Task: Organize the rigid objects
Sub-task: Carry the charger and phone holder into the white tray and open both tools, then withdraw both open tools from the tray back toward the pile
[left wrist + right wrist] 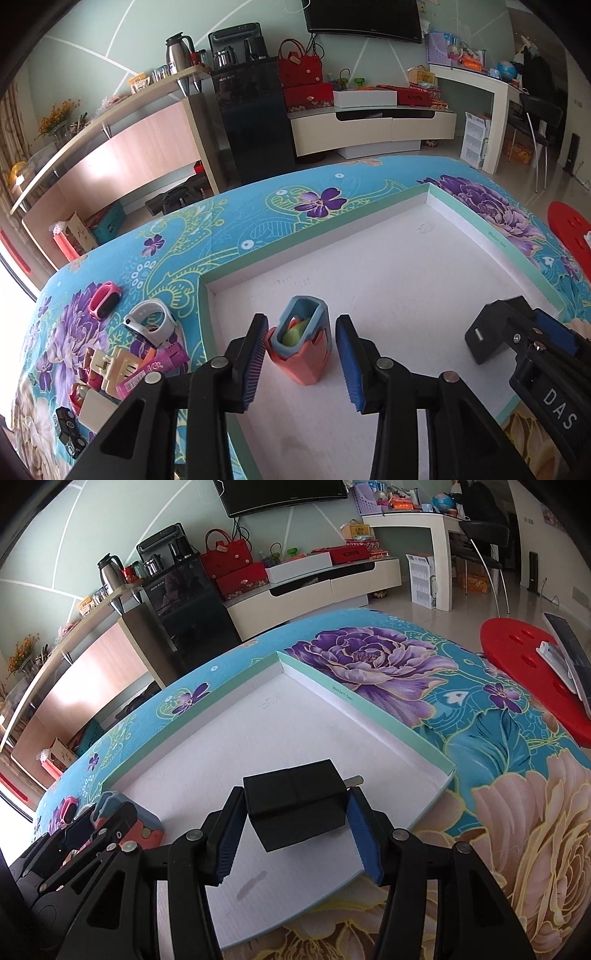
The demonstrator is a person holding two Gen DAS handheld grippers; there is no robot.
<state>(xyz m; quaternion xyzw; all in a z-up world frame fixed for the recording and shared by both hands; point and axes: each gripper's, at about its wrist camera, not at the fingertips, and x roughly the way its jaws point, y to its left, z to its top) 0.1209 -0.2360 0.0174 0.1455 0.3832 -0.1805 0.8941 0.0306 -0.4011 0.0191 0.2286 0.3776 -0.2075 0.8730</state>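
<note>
Both hands are over the shallow white tray on the flowered worktop, so the placing step is in hand. At lower centre of the left wrist view, the left gripper has its fingers apart, clear of the pink-and-blue toy standing on the tray floor. The right gripper pinches the black charger low over the tray. Next it must let go, then fetch the clutter at lower left.

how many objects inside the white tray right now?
2. A coral-and-blue rubbery case stands near the shallow white tray's left wall, between the left gripper's open jaws. A black plug adapter sits right, clamped by the right gripper.
</note>
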